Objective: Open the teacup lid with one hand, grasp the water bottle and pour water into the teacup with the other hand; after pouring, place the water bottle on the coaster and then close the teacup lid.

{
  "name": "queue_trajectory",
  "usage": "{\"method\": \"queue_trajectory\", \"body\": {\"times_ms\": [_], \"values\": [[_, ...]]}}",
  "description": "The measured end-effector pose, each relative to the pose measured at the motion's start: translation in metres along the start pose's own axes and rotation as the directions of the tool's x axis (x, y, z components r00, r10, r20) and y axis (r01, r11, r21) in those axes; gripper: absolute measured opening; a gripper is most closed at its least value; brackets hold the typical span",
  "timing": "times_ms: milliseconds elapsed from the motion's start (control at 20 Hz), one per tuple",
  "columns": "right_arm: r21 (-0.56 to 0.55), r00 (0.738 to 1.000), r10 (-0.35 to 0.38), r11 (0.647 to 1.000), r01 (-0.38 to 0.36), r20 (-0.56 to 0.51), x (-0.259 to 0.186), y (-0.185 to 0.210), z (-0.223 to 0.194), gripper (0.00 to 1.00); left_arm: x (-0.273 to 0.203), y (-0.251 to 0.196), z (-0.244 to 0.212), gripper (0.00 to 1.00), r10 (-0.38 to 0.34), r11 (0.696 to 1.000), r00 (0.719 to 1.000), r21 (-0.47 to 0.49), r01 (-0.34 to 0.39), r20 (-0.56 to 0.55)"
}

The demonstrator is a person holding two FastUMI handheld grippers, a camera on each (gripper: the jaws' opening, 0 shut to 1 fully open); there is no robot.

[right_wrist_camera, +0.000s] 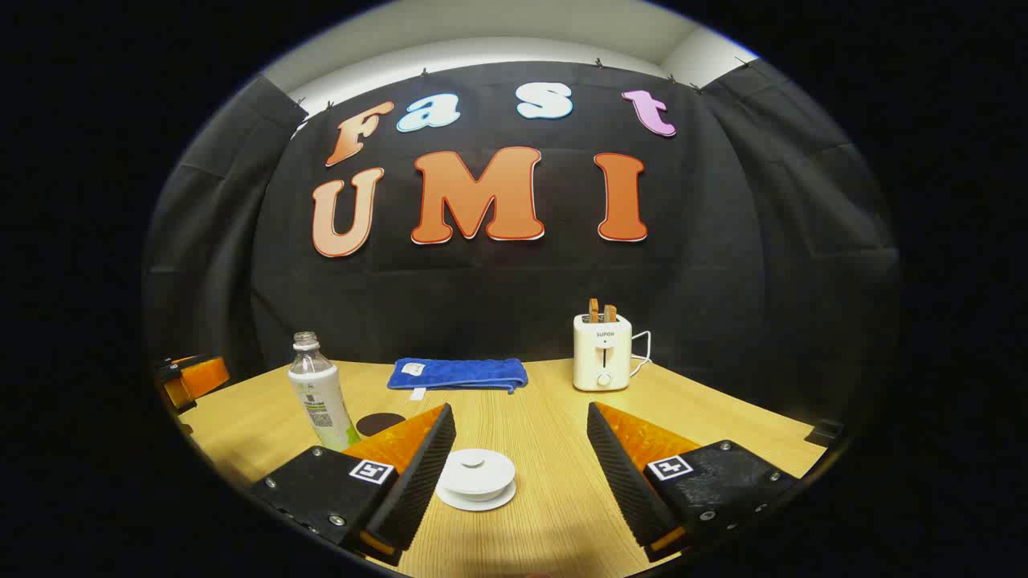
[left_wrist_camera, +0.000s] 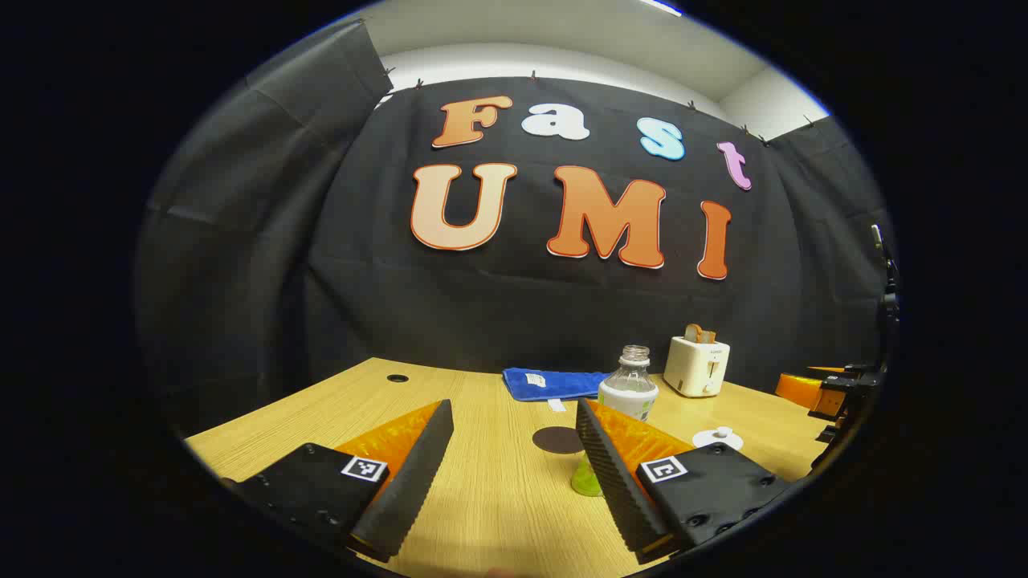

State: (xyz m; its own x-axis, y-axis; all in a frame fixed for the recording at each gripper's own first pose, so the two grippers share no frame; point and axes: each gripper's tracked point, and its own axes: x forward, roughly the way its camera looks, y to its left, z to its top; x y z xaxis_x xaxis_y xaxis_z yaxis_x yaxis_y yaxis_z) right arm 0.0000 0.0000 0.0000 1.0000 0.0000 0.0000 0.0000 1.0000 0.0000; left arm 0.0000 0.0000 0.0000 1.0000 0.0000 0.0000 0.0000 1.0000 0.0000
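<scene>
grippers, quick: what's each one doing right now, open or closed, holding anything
Left gripper: open, holding nothing, with the water bottle just ahead.
Right gripper: open, holding nothing, with the lidded teacup on the table between its fingers, not gripped.

Table (right_wrist_camera: 546,417): light wood-grain top, matt, fine lengthwise grain seen. Water bottle (right_wrist_camera: 317,393): clear glossy plastic, paper-like label wrapped round. Teacup (right_wrist_camera: 477,479) with lid: smooth white ceramic look, soft sheen. Coaster (right_wrist_camera: 380,422): dark, matt. Towel (right_wrist_camera: 458,374): blue cloth, nubby pile. Toaster (right_wrist_camera: 602,353): smooth cream plastic look. Fingers (right_wrist_camera: 618,474): ribbed pad faces noted.
</scene>
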Motion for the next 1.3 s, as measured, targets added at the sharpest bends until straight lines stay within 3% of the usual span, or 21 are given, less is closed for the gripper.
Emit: {"method": "queue_trajectory", "body": {"times_ms": [1300], "values": [[-0.031,0.999,-0.012,0.999,0.010,-0.049,0.003,0.004,-0.015,0.99,0.003,0.002,-0.011,0.99,0.010,1.000,0.999,0.015,-0.009,-0.035]]}}
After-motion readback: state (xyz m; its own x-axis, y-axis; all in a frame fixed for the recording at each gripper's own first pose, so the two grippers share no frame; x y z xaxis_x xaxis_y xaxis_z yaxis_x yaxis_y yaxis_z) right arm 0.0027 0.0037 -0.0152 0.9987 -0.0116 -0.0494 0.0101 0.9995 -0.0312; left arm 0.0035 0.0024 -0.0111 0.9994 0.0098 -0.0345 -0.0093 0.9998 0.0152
